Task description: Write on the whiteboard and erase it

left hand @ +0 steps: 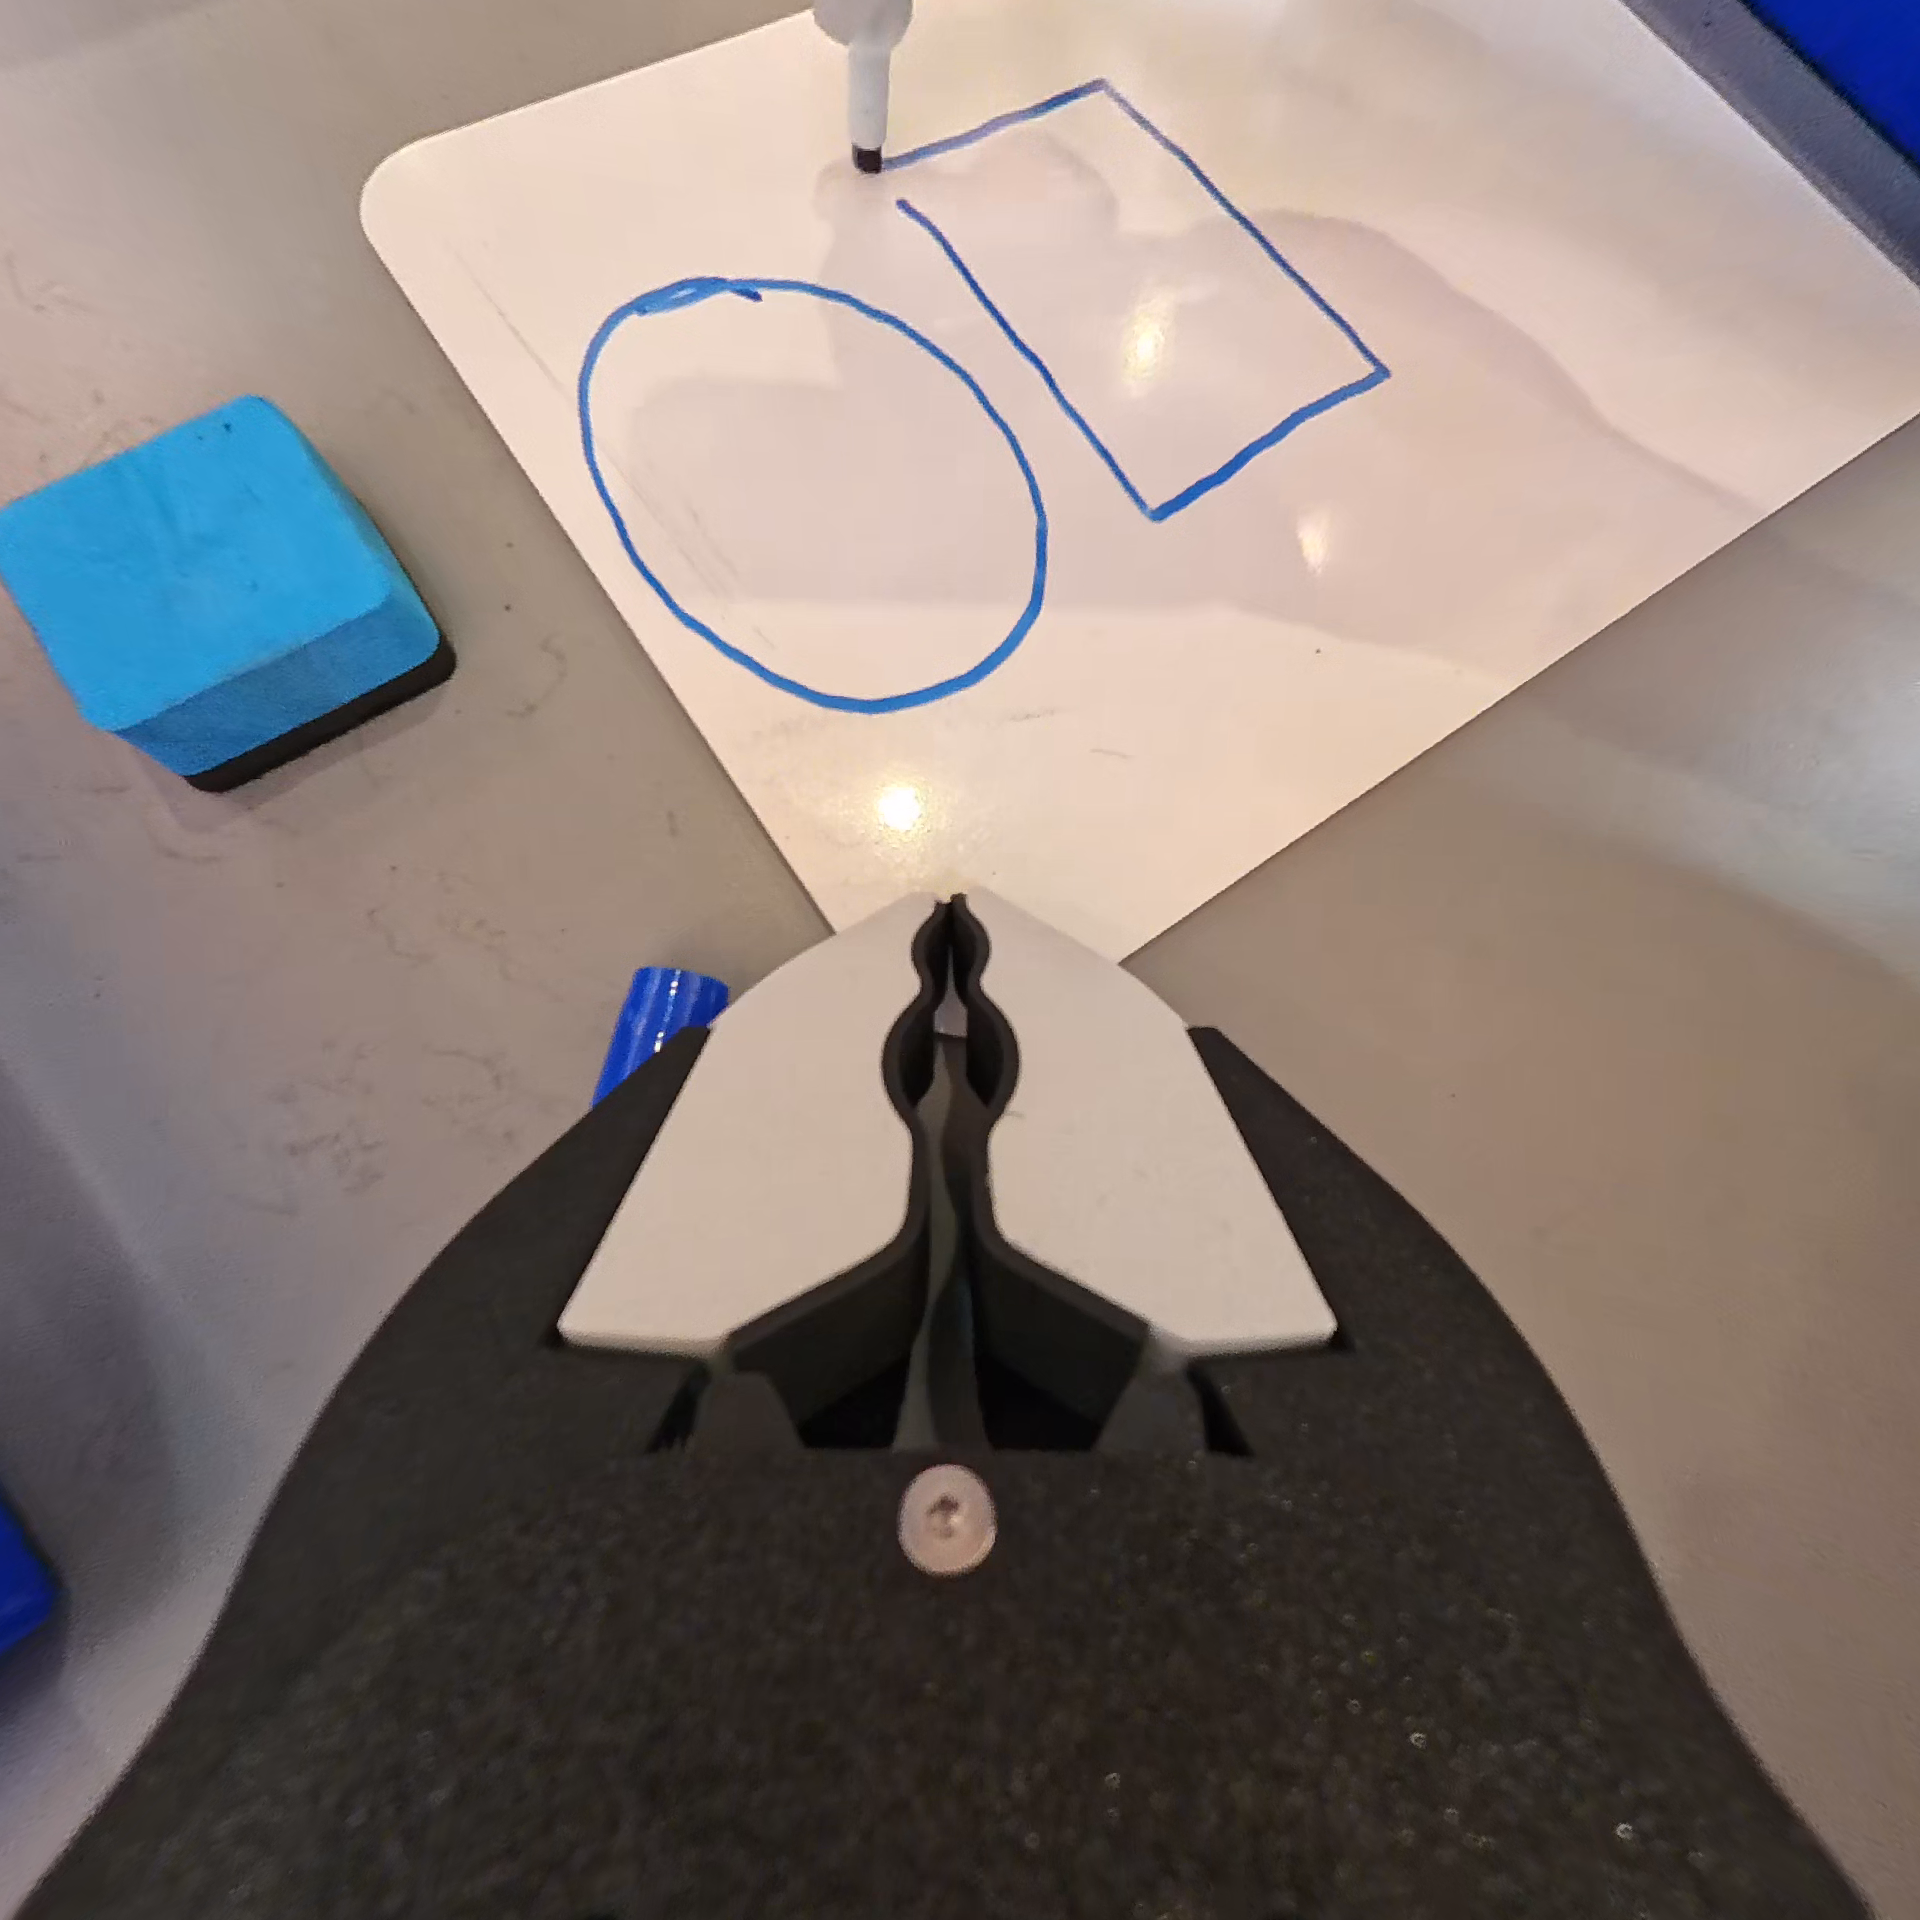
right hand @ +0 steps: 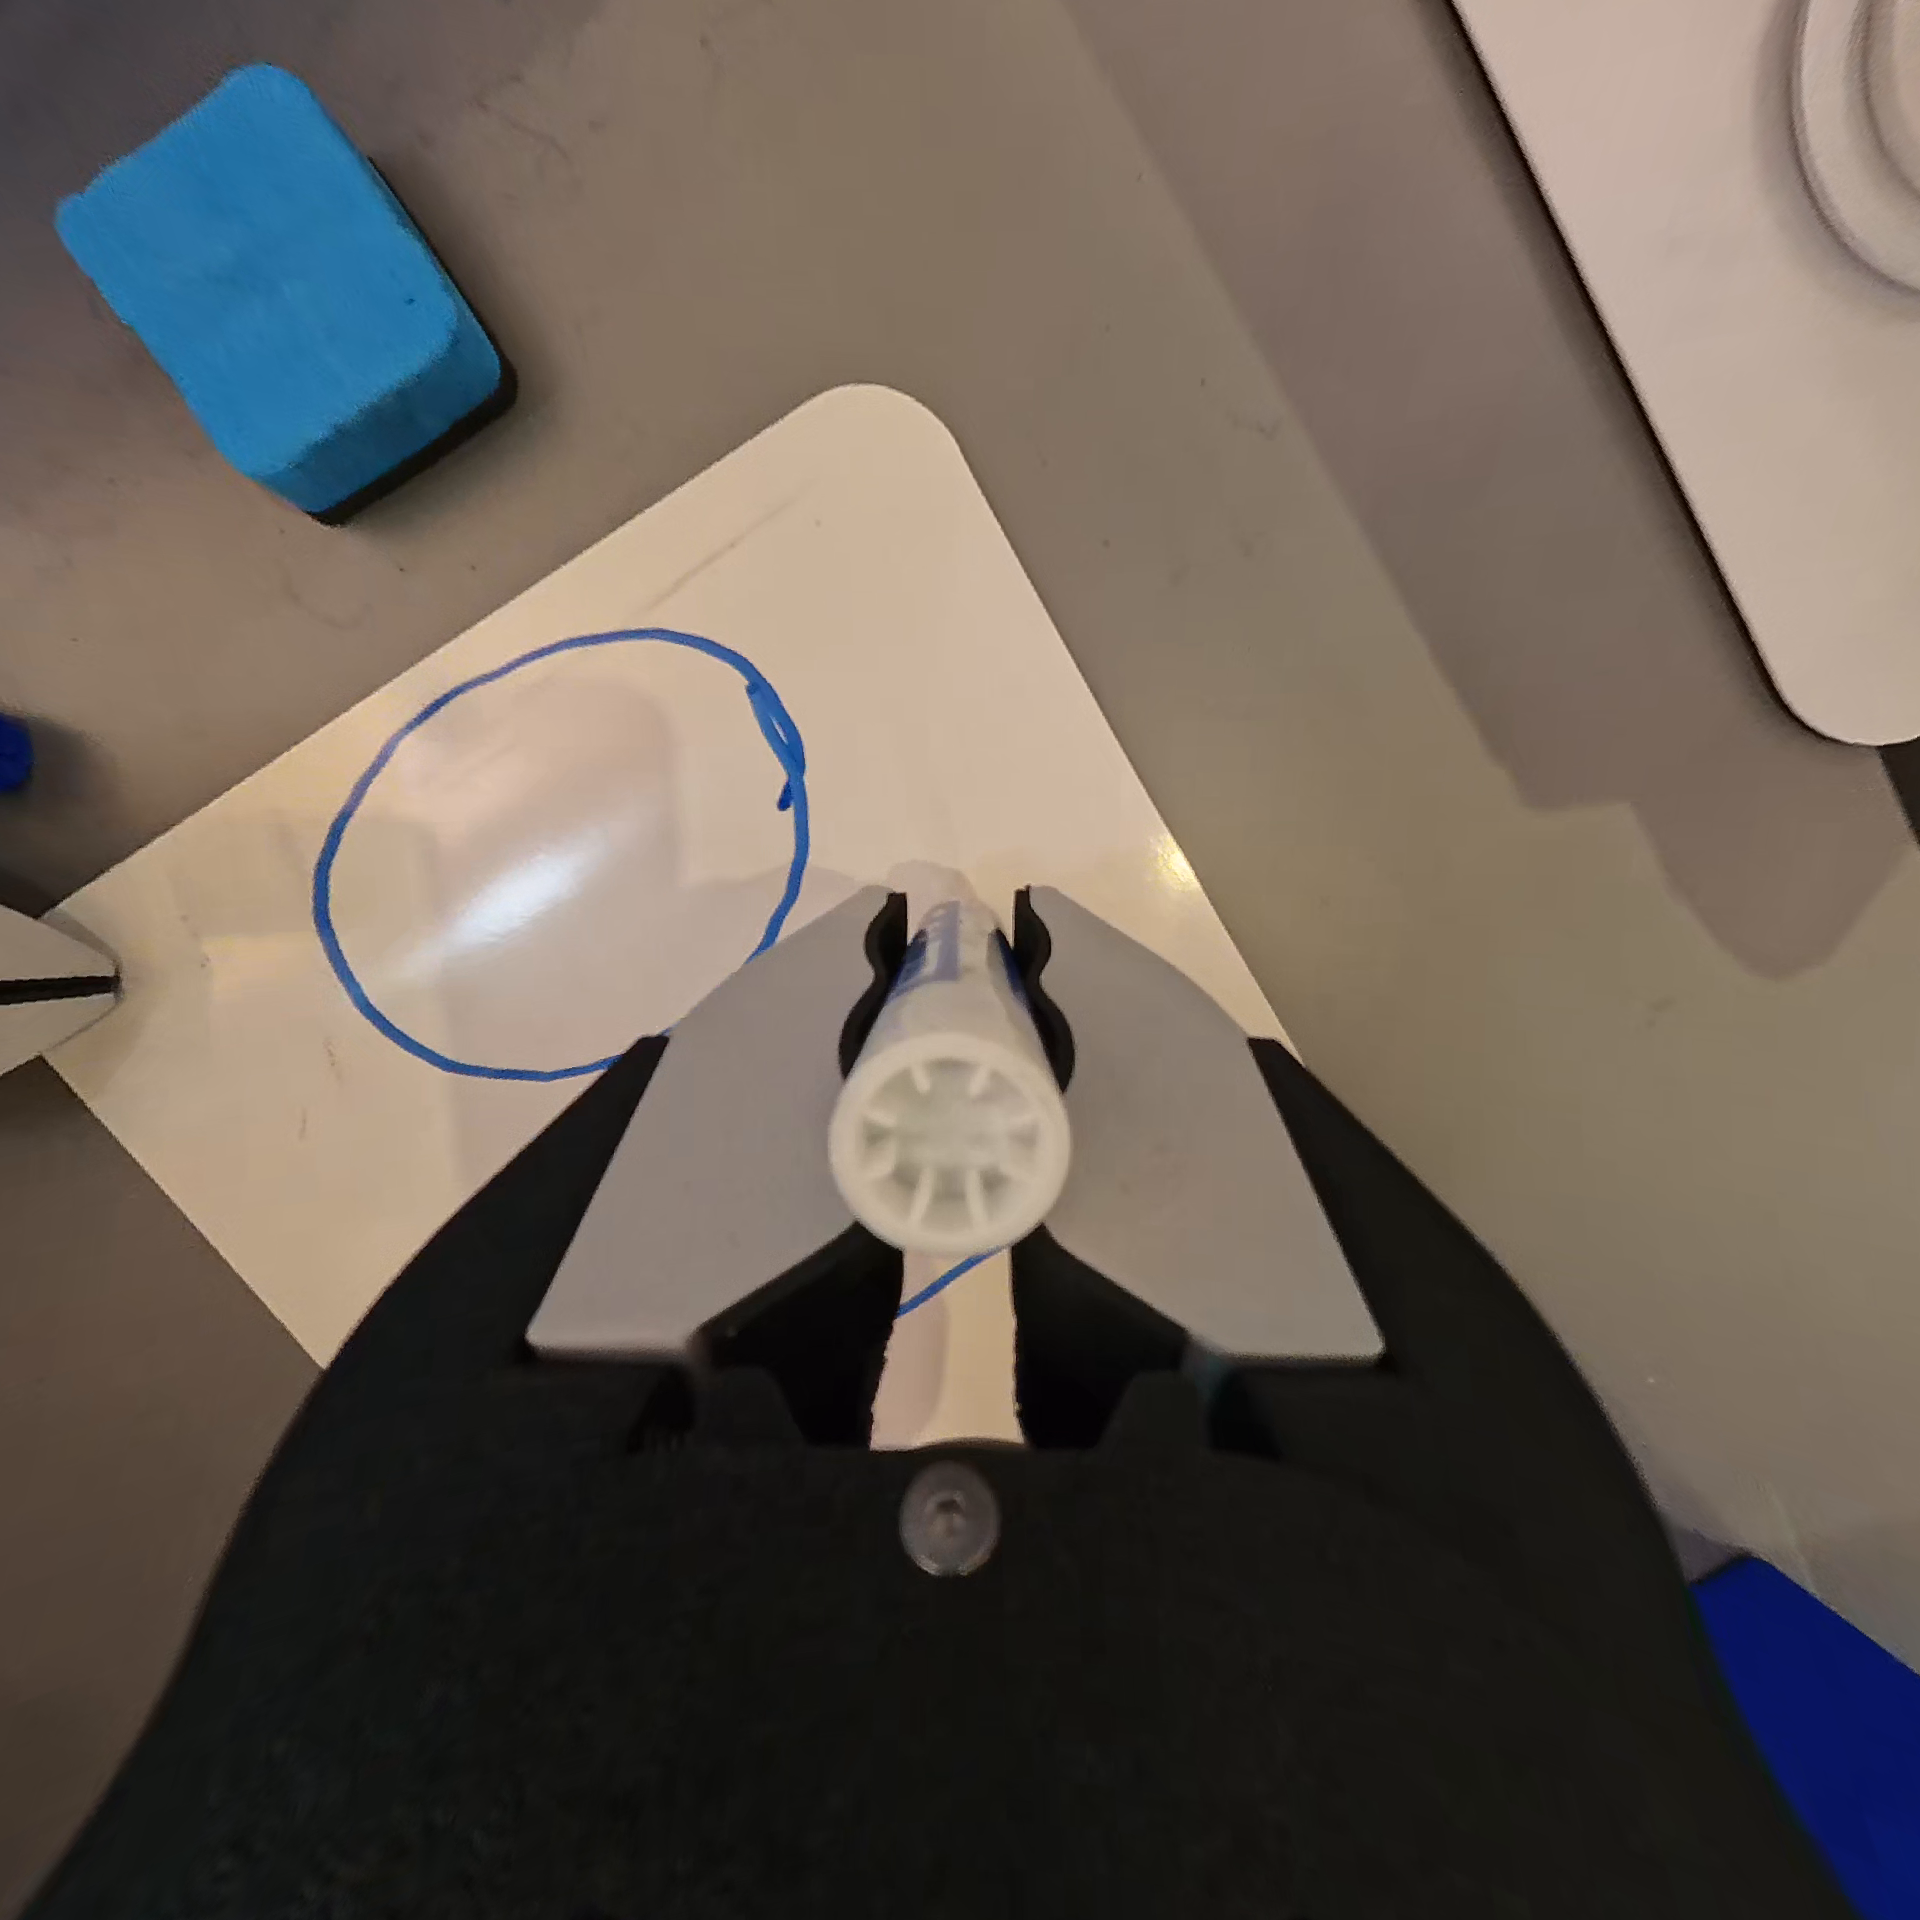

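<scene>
- The right gripper (right hand: 954,914) clamps a white marker (right hand: 948,1091), tip on the whiteboard (left hand: 1195,665) at the blue rectangle's (left hand: 1143,301) unclosed corner, beside a blue oval (left hand: 810,494).
- Risk: the marker could pivot in the grip, leaving the gap open.
- The marker's long axis stands near-upright, tip down.
- The left gripper (left hand: 953,909), closed and empty, sits at the board's near corner; the blue eraser (left hand: 213,582) lies on the table nearby.

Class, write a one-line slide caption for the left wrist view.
Shut left gripper rests at the whiteboard corner while the marker finishes a rectangle beside an oval.
</scene>
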`<state>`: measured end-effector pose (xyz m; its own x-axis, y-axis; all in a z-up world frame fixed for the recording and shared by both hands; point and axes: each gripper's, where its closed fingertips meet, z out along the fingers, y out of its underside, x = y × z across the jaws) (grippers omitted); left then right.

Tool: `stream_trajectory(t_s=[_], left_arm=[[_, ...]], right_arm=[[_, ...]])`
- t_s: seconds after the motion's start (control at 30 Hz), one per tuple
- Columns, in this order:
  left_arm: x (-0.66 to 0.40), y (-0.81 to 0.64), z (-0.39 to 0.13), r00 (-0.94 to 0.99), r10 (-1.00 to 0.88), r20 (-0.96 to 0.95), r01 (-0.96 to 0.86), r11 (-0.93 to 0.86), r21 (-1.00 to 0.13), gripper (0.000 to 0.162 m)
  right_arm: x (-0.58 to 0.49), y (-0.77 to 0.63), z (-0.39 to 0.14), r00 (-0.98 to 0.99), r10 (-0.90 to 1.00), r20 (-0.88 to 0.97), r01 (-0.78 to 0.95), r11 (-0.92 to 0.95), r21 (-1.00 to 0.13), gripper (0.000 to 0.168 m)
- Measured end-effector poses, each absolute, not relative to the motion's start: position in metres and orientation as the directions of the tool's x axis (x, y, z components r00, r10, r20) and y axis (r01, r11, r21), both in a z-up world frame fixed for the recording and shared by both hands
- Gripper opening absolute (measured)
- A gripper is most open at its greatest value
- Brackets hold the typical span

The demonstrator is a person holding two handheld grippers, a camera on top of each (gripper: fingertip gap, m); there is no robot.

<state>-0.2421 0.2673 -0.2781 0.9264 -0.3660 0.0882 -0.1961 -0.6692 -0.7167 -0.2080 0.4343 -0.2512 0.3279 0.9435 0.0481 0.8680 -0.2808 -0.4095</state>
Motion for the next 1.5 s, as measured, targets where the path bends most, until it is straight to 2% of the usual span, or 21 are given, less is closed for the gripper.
stream_trajectory(t_s=[0.4,0.6,0.7,0.97,1.5], left_arm=[[-0.241,0.267,-0.278,0.925,-0.370,0.086,-0.201,-0.668,-0.717,0.000],[-0.241,0.266,-0.278,0.924,-0.372,0.085,-0.202,-0.667,-0.717,0.000],[-0.241,0.266,-0.278,0.924,-0.372,0.084,-0.203,-0.667,-0.717,0.000],[-0.241,0.267,-0.278,0.925,-0.368,0.090,-0.197,-0.669,-0.716,0.000],[-0.241,0.267,-0.278,0.925,-0.369,0.089,-0.198,-0.669,-0.717,0.000]], right_arm=[[-0.201,0.418,-0.250,0.328,0.943,0.050,0.869,-0.280,-0.408,0.020],[-0.163,0.418,-0.205,0.501,0.865,-0.031,0.694,-0.422,-0.583,0.020],[-0.126,0.413,-0.208,0.593,0.804,-0.045,0.640,-0.505,-0.580,0.020],[-0.084,0.411,-0.234,0.680,0.732,-0.045,0.617,-0.604,-0.504,0.020],[-0.089,0.428,-0.251,0.677,0.736,-0.010,0.652,-0.606,-0.455,0.020]])
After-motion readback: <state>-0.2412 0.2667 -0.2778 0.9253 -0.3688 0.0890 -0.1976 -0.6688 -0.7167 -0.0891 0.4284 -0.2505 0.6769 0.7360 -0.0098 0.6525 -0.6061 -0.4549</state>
